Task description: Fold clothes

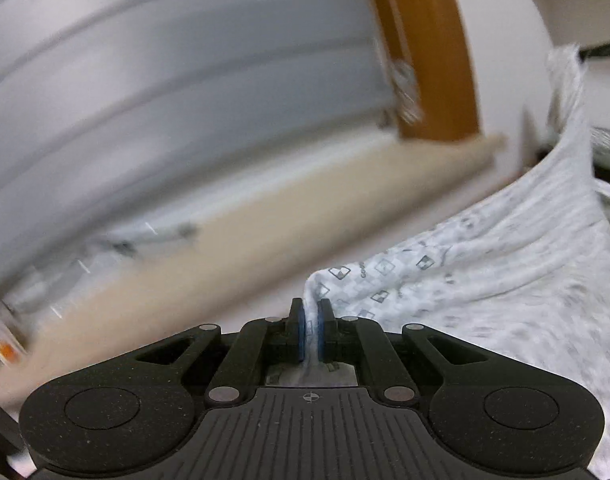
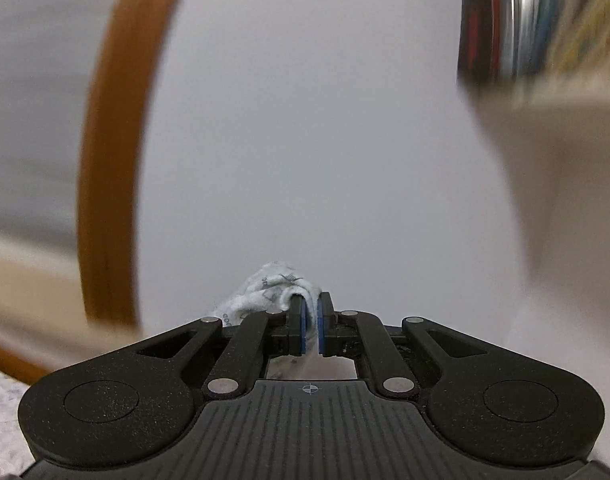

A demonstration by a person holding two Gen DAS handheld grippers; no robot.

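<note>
The left gripper (image 1: 311, 312) is clenched on a pinch of the white patterned garment (image 1: 485, 264), the cloth squeezed between its blue pads (image 1: 302, 328) and trailing back into the gap behind them. From that pinch the garment spreads toward 2 o'clock, rising in stretched folds to a frayed-looking edge near the upper right of the left wrist view, and it fills the whole right side down to about 4 o'clock. At 10 o'clock from these tongs lies a beige surface (image 1: 225, 248), blurred, with pale grey bands above it, and at 1 o'clock a brown curved frame (image 1: 433, 48) stands against a white wall. The right gripper (image 2: 311, 312) is likewise clamped on a bunched corner of the same garment, which bulges out at 11 o'clock just beyond its fingertips. Past it is a plain white wall (image 2: 325, 140); the brown frame arcs at 10 o'clock, and a blurred shelf of coloured items (image 2: 537, 16) sits at 2 o'clock
</note>
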